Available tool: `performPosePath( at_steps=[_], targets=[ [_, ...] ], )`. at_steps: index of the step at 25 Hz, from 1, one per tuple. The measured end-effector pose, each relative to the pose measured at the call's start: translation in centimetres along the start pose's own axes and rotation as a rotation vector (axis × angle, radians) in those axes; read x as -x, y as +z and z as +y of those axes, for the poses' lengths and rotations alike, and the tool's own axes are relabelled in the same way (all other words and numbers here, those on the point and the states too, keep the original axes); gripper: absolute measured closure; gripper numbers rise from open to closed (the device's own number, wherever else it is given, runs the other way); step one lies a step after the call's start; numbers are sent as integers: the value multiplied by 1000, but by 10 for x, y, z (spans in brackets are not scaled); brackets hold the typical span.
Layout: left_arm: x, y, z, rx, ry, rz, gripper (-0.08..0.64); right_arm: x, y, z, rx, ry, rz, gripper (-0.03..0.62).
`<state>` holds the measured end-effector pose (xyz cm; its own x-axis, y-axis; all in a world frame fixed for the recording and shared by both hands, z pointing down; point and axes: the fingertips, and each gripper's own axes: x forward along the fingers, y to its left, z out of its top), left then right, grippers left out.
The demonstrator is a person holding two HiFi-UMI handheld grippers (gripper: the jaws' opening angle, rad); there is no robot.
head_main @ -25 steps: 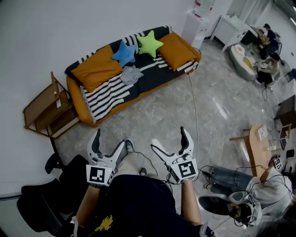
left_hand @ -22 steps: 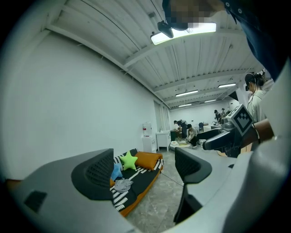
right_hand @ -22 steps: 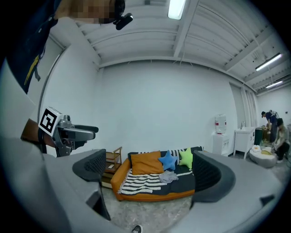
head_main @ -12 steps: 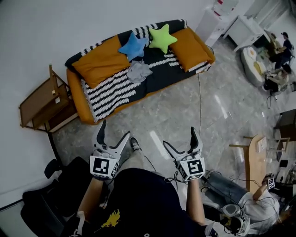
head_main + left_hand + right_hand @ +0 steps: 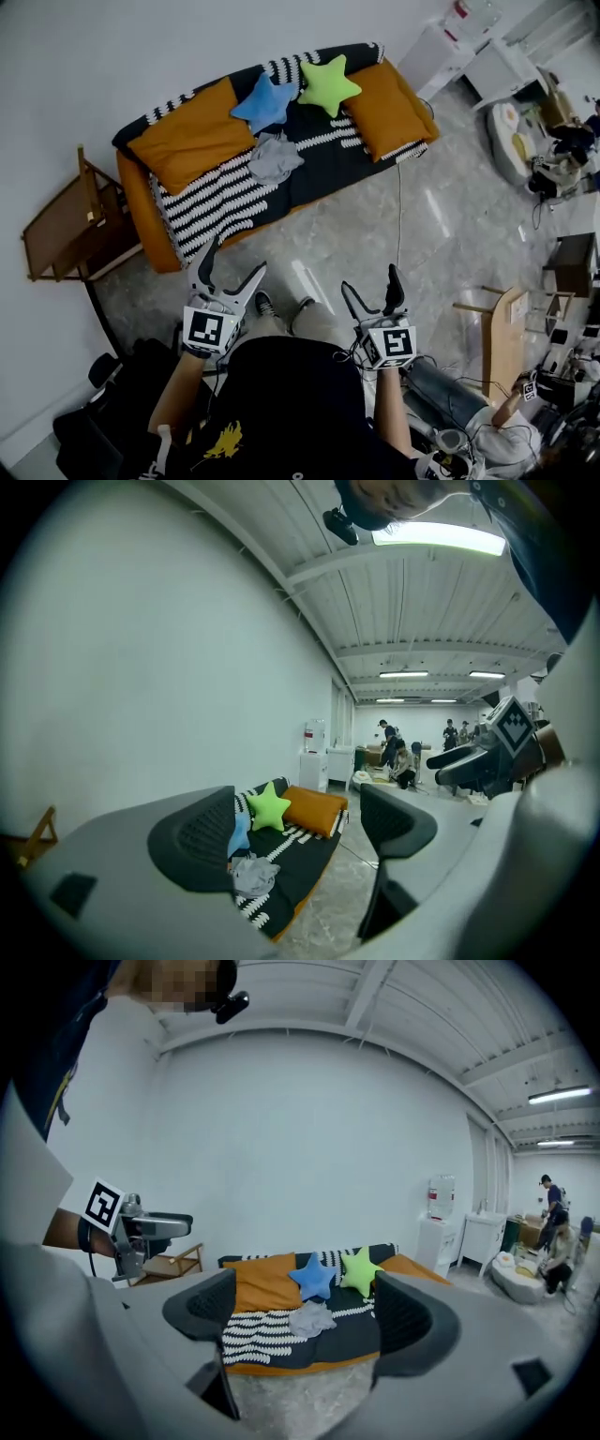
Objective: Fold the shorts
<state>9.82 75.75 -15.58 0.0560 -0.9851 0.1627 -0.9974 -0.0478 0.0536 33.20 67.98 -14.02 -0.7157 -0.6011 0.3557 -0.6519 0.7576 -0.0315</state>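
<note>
Shorts (image 5: 275,157) crumpled on striped sofa (image 5: 225,202), near blue star cushion (image 5: 265,101)

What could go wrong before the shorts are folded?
The cable trails over the floor from the sofa; a foot may catch it. The shorts lie crumpled beside the blue star, so a grab may take a wrong layer or the star too.

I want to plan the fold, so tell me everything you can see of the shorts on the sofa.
The shorts are light grey soft cloth, crumpled in a loose heap and not yet folded. They lie mid-seat on the striped throw of the sofa, just in front of the blue star cushion. Whether they touch it is unclear. Nothing grips them.
</note>
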Motion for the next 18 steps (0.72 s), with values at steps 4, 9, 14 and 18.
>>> performPosePath(
  at_steps=[4, 9, 14, 18],
  targets=[
    [-60, 2, 39, -64, 24, 22, 140, -64, 4, -37, -46, -2, -14, 130],
    [-148, 9, 67, -105, 25, 135, 140, -160, 21, -106, -83, 14, -49, 157],
    [-227, 18, 76, -118, 0, 272, 140, -227, 66, -189, -168, -21, -93, 208],
    [-304, 19, 87, -99, -33, 302, 140, -279, 60, -239, -177, -48, -80, 262]
  ],
)
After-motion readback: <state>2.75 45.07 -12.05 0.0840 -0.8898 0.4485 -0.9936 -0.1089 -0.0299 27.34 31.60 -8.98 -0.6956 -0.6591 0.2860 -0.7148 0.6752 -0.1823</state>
